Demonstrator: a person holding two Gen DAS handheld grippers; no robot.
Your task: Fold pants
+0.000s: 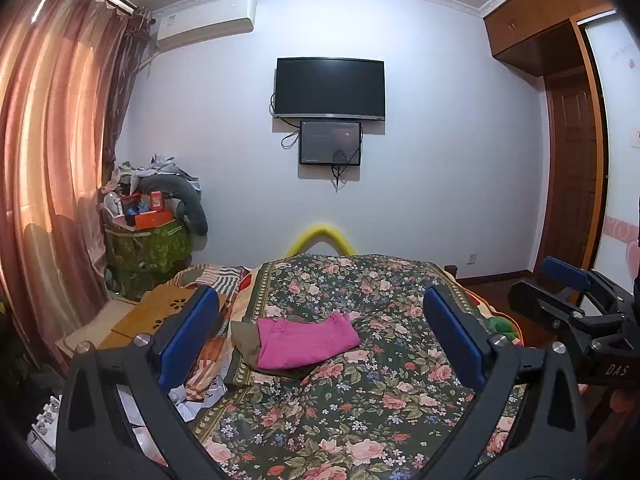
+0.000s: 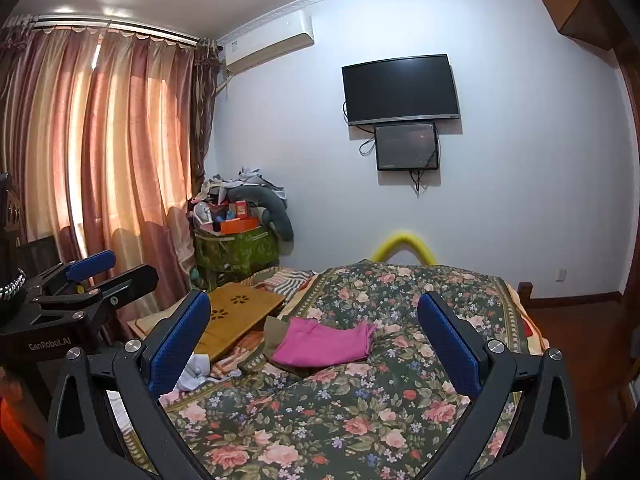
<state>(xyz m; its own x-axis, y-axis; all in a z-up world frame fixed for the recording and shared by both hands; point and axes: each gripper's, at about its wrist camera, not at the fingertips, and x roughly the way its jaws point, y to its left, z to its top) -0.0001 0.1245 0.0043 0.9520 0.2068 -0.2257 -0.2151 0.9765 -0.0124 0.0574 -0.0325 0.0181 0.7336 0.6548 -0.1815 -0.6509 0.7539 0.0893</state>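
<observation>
The left gripper [image 1: 320, 332] is held level and pointing forward, its blue-padded fingers [image 1: 188, 332] spread wide with nothing between them. The right gripper [image 2: 316, 336] matches that pose beside it, jaws parted just as wide and empty. Each gripper shows at the edge of the other's view, close alongside.

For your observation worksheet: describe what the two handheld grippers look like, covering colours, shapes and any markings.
Both are black frames with silver bolts. The left gripper and right gripper each carry two flat fingers faced with textured blue pads. White lettering reads "GenRobot.AI" on the left one and "DAS" on the right.
</observation>
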